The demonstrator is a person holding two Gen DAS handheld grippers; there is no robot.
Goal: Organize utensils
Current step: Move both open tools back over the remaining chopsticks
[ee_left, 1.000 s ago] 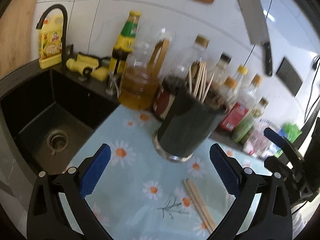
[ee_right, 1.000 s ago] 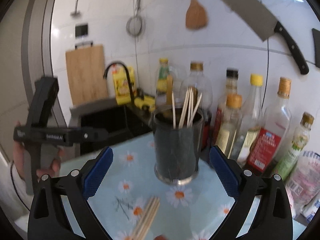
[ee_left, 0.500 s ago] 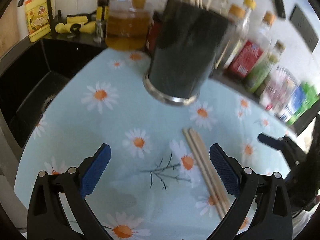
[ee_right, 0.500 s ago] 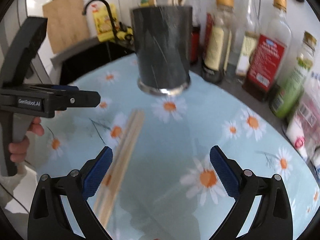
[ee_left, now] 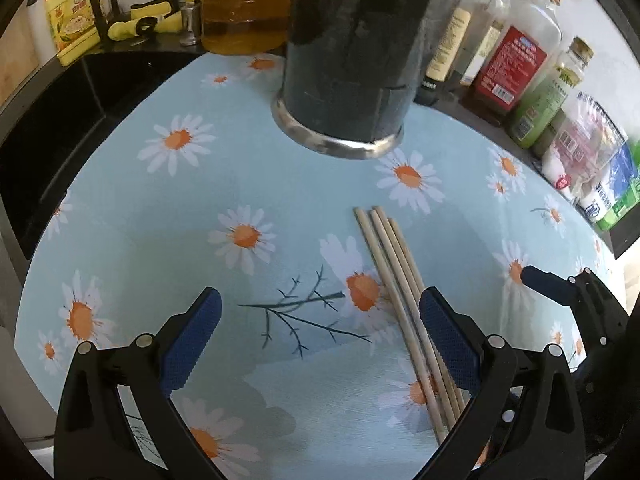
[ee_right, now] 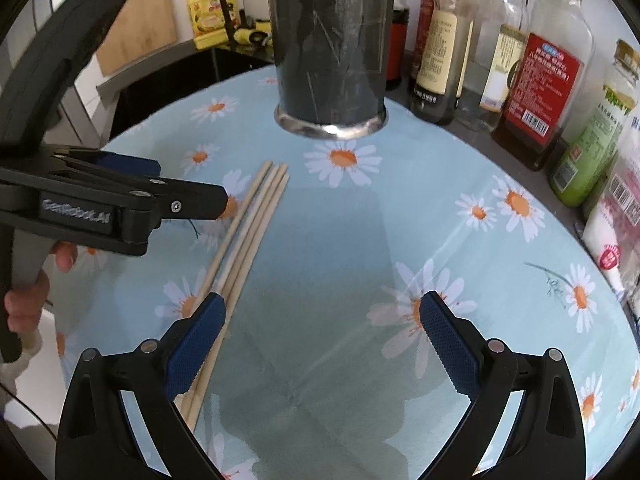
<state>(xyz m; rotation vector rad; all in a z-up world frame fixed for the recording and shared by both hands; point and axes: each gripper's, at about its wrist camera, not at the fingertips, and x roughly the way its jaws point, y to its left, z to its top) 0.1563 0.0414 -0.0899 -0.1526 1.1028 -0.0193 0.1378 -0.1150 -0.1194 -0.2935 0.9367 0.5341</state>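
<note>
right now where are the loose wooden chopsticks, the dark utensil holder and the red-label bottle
bundle of loose wooden chopsticks (ee_left: 394, 280), left wrist view, mid-shaft on the cloth
dark cylindrical utensil holder with steel base (ee_right: 332, 60), right wrist view, front wall
clear bottle with red label (ee_right: 546, 88), right wrist view, on the label

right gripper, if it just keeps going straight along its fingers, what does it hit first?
Probably the daisy tablecloth, since the right gripper is angled down at bare cloth. The chopsticks lie left of that line, by its left finger. The dark utensil holder stands farther ahead; depth unclear.
</note>
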